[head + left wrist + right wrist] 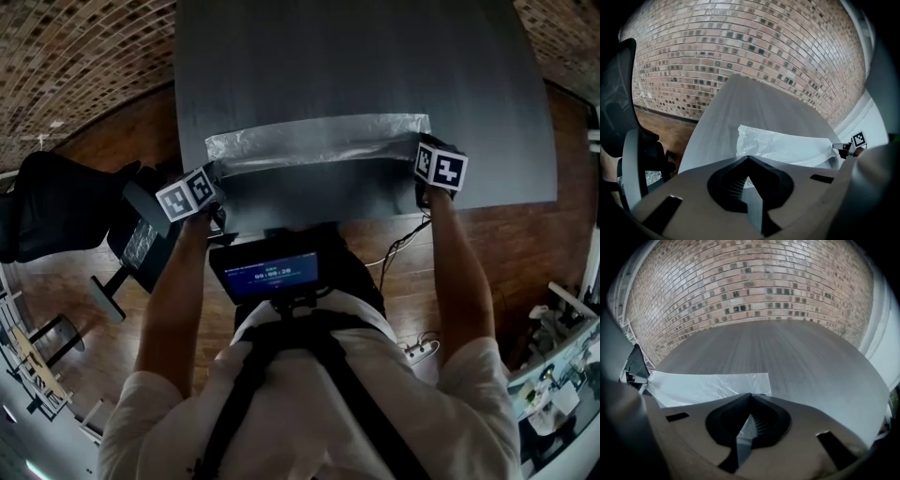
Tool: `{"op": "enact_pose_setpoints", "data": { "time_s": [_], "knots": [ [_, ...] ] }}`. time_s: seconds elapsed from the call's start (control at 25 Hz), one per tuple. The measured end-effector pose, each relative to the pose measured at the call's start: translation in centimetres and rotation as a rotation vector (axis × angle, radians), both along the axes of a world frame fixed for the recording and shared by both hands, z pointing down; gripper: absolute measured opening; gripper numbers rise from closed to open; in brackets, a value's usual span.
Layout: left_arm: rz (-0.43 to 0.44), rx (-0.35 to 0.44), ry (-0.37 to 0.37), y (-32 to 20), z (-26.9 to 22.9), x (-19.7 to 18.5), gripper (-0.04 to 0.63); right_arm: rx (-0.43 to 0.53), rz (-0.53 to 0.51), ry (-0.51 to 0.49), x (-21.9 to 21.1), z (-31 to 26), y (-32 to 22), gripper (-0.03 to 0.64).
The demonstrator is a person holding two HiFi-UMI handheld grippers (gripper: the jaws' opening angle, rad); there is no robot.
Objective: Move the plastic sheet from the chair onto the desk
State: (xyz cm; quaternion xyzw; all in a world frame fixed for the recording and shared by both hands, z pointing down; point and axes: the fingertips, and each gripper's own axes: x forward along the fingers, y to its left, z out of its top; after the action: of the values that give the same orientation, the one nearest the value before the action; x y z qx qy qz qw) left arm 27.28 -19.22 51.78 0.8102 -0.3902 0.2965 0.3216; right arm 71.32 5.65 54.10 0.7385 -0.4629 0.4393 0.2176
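A clear plastic sheet (pixel 319 141) lies stretched across the near part of the dark grey desk (pixel 356 56), and its front edge hangs over the desk's near edge. My left gripper (pixel 217 183) is shut on the sheet's near-left corner. My right gripper (pixel 422 176) is shut on the near-right corner. In the left gripper view the sheet (pixel 783 146) runs from my closed left gripper (pixel 749 159) to the right gripper (pixel 843 148) at the far end. In the right gripper view the sheet (pixel 703 386) feeds into the shut right gripper (pixel 750 397).
A black office chair (pixel 56 202) stands on the wooden floor (pixel 141 131) left of the desk, with its seat (pixel 141 242) close to my left arm. A brick wall (pixel 740 42) rises behind the desk. Cables (pixel 403 246) lie on the floor under the desk's near edge.
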Motion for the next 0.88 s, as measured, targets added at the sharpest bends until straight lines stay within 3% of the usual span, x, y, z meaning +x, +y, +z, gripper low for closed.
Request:
{"op": "enact_pose_setpoints", "data": {
  "time_s": [0.32, 0.88],
  "knots": [
    [0.055, 0.055, -0.016, 0.9, -1.1, 1.0, 0.000, 0.052, 0.006, 0.028, -0.3, -2.1, -0.1, 0.002],
    [0.118, 0.083, 0.190, 5.5, -7.1, 5.6, 0.000, 0.123, -0.114, 0.059, -5.6, -5.5, -2.2, 0.002]
  ]
}}
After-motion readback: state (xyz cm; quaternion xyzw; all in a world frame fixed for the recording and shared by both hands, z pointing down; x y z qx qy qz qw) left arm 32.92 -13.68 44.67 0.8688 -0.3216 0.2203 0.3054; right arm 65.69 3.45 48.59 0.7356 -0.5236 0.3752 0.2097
